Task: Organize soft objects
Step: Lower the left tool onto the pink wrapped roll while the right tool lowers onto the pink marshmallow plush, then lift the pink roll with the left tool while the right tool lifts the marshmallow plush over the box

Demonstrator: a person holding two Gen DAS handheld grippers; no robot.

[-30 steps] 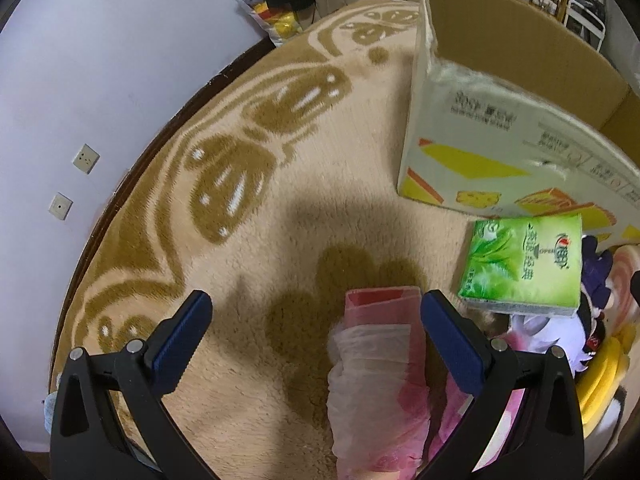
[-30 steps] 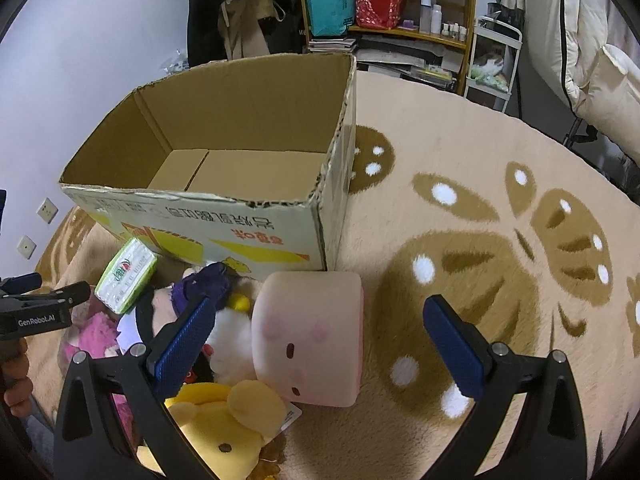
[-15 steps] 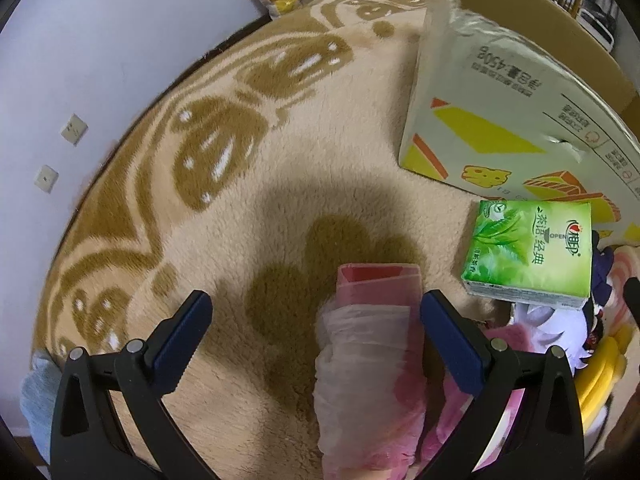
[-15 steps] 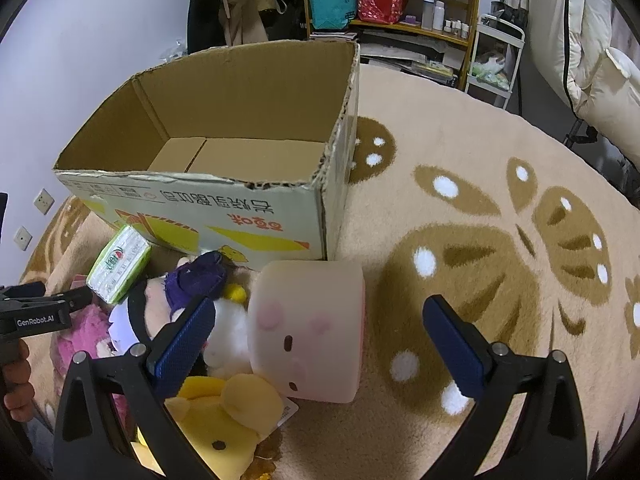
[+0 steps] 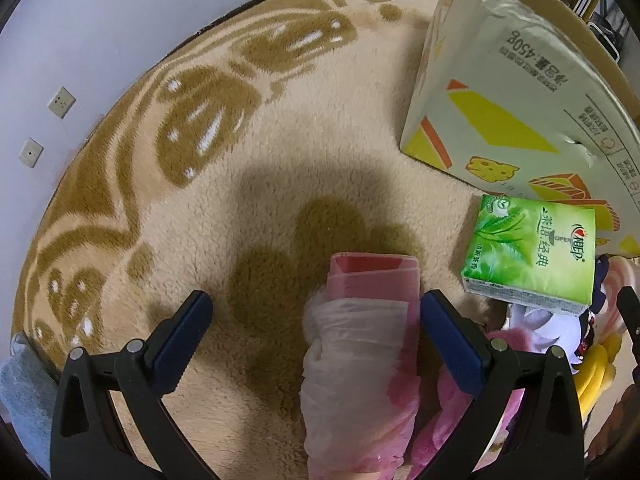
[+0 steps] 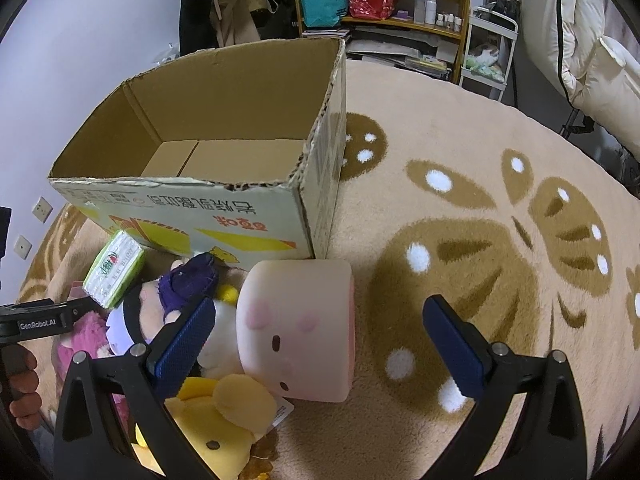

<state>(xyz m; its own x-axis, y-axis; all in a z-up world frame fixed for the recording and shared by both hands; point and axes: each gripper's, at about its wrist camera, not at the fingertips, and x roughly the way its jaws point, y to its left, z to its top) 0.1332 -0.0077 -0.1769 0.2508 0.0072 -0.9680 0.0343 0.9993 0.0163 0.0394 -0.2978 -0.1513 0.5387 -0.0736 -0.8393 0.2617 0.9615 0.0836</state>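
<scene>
Left claw [image 5: 316,320] wide open, empty, now lower over pink packet [image 5: 368,328], right claw [image 6: 318,334] wide open, empty

Round beige rug [image 6: 460,208] with brown leaf pattern covering floor. Pale lilac wall [image 5: 100,32] carrying two white sockets [image 5: 61,102]. Wooden shelf unit [image 6: 400,20] standing beyond rug's far edge, clothes [image 6: 224,12] hanging beside it.

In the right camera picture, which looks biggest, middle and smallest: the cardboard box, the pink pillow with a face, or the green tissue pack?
1. Cardboard box, easily the largest.
2. Pink pillow, in the middle, though it lies nearer the camera than the pack, which enlarges it somewhat.
3. Green tissue pack, the smallest.
</scene>
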